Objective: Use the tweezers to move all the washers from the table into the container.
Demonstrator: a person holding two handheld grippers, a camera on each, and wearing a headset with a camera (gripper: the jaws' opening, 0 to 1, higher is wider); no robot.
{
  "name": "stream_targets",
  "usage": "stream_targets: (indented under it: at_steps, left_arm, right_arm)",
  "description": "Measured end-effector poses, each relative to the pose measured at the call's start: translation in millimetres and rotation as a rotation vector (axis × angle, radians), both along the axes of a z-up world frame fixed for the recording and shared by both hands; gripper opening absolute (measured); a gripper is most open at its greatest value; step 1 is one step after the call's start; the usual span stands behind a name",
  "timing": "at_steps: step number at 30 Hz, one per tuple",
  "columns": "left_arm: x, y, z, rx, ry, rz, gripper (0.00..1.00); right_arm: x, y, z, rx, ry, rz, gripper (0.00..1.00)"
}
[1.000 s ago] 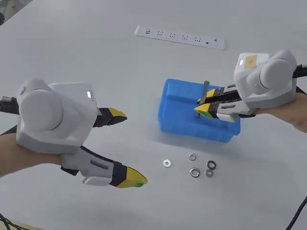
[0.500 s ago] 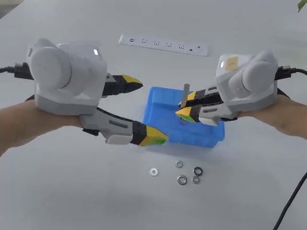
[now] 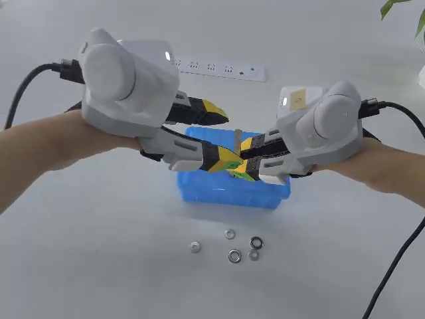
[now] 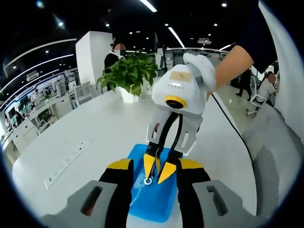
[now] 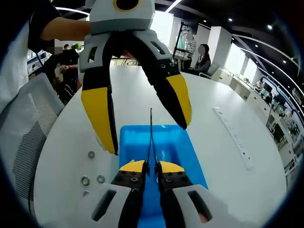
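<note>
Left gripper (image 3: 230,143) moved in; tweezers (image 5: 151,133) point up from right gripper (image 5: 151,167)

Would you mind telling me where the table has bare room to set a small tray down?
Bare table lies left of the washers, and again right of them up to the cable. It is crowded over the blue container, where the left gripper and the right gripper, holding the tweezers, meet.
</note>
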State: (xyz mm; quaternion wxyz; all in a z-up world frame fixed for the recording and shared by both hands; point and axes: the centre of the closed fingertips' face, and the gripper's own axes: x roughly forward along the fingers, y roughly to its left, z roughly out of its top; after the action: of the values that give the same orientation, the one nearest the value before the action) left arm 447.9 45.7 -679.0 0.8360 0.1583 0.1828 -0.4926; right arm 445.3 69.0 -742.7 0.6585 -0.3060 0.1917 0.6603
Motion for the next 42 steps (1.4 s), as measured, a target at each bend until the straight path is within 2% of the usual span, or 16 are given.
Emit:
stream_targets:
  at_steps: [2,4,7,10,14,17,19,23,26,29,31,35,42]
  left_arm:
    - [-1.4,-1.2,-1.4,0.003,0.014,-0.009,0.34]
    - [-2.8,-2.2,-2.4,0.015,0.011,-0.024,0.27]
    - [-2.8,-3.5,-2.2,0.027,-0.002,-0.039,0.26]
    - [-3.5,-5.3,-1.3,0.026,0.0,-0.049,0.23]
    - [-4.4,-5.8,-2.6,0.052,-0.008,-0.071,0.18]
    - [-6.0,-6.1,-3.9,0.058,0.008,-0.082,0.14]
    - [-8.6,-8.1,-1.9,0.041,0.021,-0.095,0.13]
    - [-6.0,-5.9,-0.8,0.047,0.012,-0.089,0.08]
    - [-8.0,-6.6,-1.3,0.046,0.023,-0.106,0.08]
    - [-8.5,-7.2,-2.5,0.061,0.014,-0.119,0.07]
    - [-7.2,-8.3,-2.2,0.072,-0.005,-0.124,0.06]
    - [-3.9,-14.4,1.8,0.086,-0.067,-0.132,0.06]
    - [-5.0,-17.3,1.9,0.106,-0.075,-0.147,0.05]
  right_arm:
    - [-0.3,0.0,-0.2,-0.001,-0.001,0.001,0.11]
    - [-0.9,0.4,-0.3,-0.001,0.0,0.003,0.11]
    - [-2.4,1.2,-0.7,-0.001,0.002,0.007,0.11]
    - [-3.7,1.5,-1.4,-0.003,0.001,0.011,0.11]
    - [-4.0,1.3,-2.2,-0.008,-0.001,0.014,0.11]
    - [-3.3,1.6,-2.0,-0.006,0.0,0.013,0.11]
    - [-2.9,1.4,-2.3,-0.008,-0.001,0.014,0.11]
    - [-3.7,1.2,-3.7,-0.012,0.0,0.018,0.11]
    - [-4.3,1.5,-4.3,-0.011,0.003,0.019,0.11]
    - [-5.6,1.3,-5.8,-0.017,0.003,0.025,0.11]
    - [-5.4,1.1,-5.7,-0.014,0.009,0.018,0.11]
    - [0.1,0.9,-3.5,-0.002,0.007,0.005,0.11]
    - [-0.1,-3.0,-3.4,-0.008,0.004,0.0,0.12]
